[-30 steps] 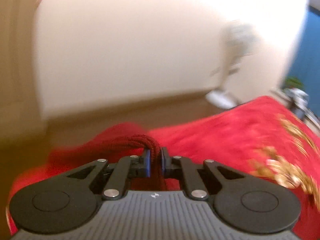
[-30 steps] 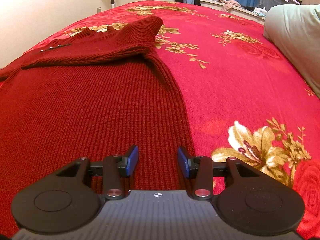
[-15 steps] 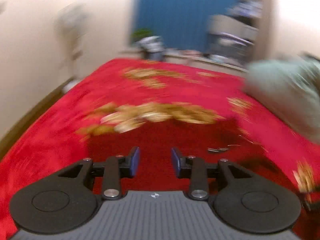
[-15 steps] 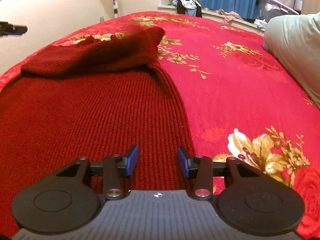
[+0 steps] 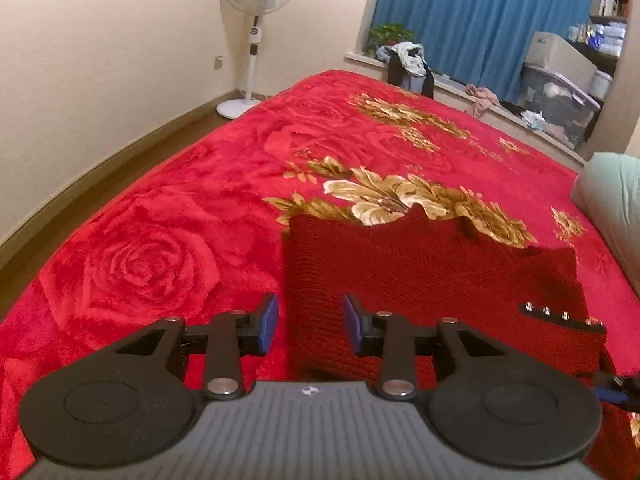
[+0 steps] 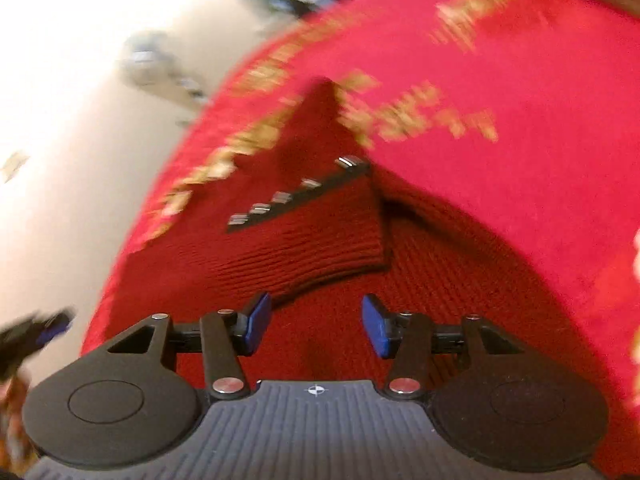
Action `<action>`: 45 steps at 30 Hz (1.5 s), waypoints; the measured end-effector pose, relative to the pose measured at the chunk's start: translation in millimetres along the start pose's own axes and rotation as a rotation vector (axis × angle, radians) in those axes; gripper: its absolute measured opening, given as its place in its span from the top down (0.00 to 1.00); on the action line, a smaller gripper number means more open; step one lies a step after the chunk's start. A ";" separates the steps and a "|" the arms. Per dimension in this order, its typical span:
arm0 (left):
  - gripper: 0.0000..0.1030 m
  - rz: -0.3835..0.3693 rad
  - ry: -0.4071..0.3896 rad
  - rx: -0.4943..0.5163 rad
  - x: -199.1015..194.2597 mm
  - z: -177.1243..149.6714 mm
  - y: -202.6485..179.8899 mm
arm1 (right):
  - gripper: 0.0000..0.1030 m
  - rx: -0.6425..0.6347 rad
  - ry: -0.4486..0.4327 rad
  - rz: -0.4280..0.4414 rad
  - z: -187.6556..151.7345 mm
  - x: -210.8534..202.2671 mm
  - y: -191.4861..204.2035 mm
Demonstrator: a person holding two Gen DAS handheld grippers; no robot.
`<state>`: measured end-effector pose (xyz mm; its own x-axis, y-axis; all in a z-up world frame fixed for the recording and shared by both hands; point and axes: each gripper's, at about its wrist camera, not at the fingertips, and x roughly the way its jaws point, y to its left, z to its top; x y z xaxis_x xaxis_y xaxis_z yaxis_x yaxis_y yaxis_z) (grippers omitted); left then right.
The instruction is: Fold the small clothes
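A dark red knit sweater (image 5: 420,272) lies on the red floral blanket (image 5: 168,240), with one sleeve folded across its body. A black strip with metal studs (image 5: 560,316) runs along the sleeve's cuff. My left gripper (image 5: 310,326) is open and empty, low over the sweater's left edge. In the blurred right wrist view the folded sleeve (image 6: 312,236) with its studded strip (image 6: 296,196) lies on the sweater body. My right gripper (image 6: 316,326) is open and empty just above the knit, near the sleeve's cuff.
A white standing fan (image 5: 252,36) stands by the cream wall. Blue curtains (image 5: 480,20), a windowsill with clothes (image 5: 408,64) and storage boxes (image 5: 560,92) lie beyond the bed. A pale green pillow (image 5: 612,208) sits at the right. The left gripper shows at the left edge of the right view (image 6: 28,340).
My left gripper let go of the red knit, opened and swung round to face along the bed. The sleeve now lies folded over the body. My right gripper tilted and moved fast.
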<state>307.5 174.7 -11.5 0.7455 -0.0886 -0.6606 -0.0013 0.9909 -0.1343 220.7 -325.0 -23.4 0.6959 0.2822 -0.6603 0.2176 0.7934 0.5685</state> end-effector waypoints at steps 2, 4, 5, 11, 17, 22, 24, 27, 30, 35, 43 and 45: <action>0.61 -0.004 0.012 0.024 5.5 -2.9 -8.4 | 0.49 0.090 -0.022 -0.030 6.0 17.6 -5.5; 0.61 -0.009 0.016 0.044 8.3 -5.2 -11.0 | 0.50 0.144 -0.069 -0.048 13.3 23.8 -5.7; 0.61 -0.015 0.015 0.054 8.2 -5.3 -11.6 | 0.63 0.156 -0.082 -0.061 15.1 25.9 -3.9; 0.61 -0.025 0.013 0.047 10.8 -3.1 -7.7 | 0.92 -0.043 -0.247 -0.143 27.8 1.5 41.5; 0.61 -0.043 0.032 0.037 18.5 -2.9 -12.3 | 0.92 -0.489 -0.597 0.009 54.6 -38.3 118.9; 0.61 -0.033 0.096 0.055 44.1 -11.7 -18.5 | 0.82 -0.365 -0.248 -0.241 94.4 36.9 77.3; 0.60 -0.019 0.140 0.057 58.4 -17.4 -17.3 | 0.82 -0.318 -0.165 -0.336 92.7 49.0 54.1; 0.49 0.009 0.187 0.062 71.5 -23.4 -15.7 | 0.81 -0.331 -0.177 -0.338 81.2 30.4 40.5; 0.50 0.017 0.159 0.057 63.3 -20.3 -20.4 | 0.75 -0.401 -0.136 -0.329 66.9 7.4 39.7; 0.50 0.006 0.049 0.106 30.5 -23.0 -40.2 | 0.67 -0.576 -0.174 -0.384 36.9 -43.7 65.0; 0.50 0.035 -0.051 0.158 -59.3 -50.4 -62.9 | 0.64 -0.613 -0.226 -0.356 7.0 -139.2 76.0; 0.50 0.007 -0.075 0.162 -91.7 -60.6 -66.1 | 0.63 -0.607 -0.233 -0.346 0.4 -158.7 73.6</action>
<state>198.8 111.2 13.2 0.7935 -0.0797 -0.6033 0.0963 0.9953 -0.0048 126.6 -311.6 123.4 0.7983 -0.1065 -0.5928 0.0809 0.9943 -0.0697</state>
